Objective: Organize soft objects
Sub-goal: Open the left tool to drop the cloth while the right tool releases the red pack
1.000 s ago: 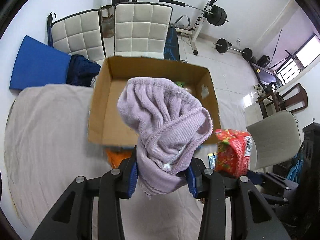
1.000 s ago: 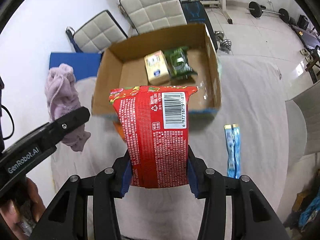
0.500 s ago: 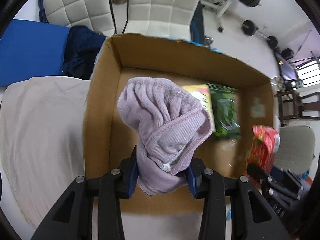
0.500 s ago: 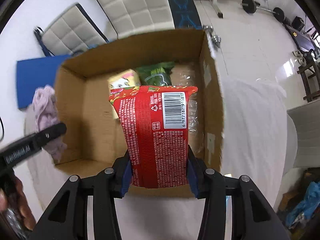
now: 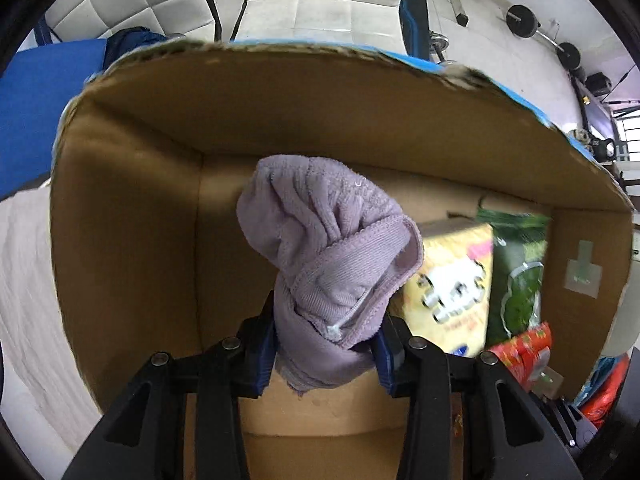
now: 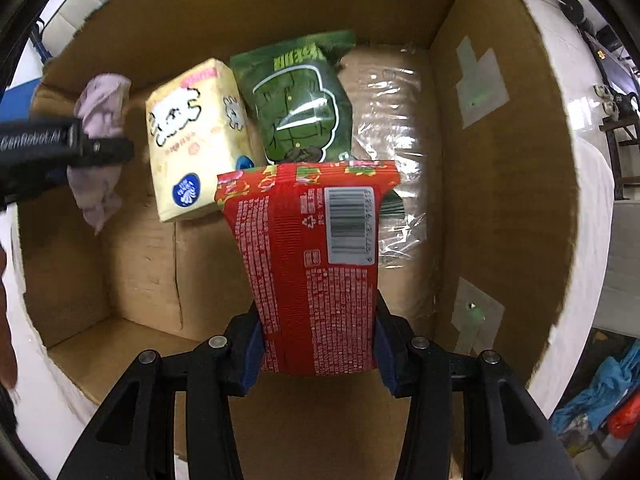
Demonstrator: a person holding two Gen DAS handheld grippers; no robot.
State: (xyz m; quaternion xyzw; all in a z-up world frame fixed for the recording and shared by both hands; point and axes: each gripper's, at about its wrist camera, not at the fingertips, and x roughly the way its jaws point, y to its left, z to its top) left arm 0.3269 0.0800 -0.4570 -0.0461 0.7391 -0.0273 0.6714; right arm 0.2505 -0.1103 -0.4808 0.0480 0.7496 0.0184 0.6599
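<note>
Left gripper (image 5: 326,342) closed on cloth (image 5: 328,256), held inside box (image 5: 132,240). Right gripper (image 6: 318,346) clamped on red pack (image 6: 312,264), pointed down into box.

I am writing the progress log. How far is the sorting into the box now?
Done: yellow pack, green bag and clear-wrapped bundle lie in the cardboard box. In hand: left tongs hold the purple towel, right tongs the red packet. Left: releasing both.
</note>
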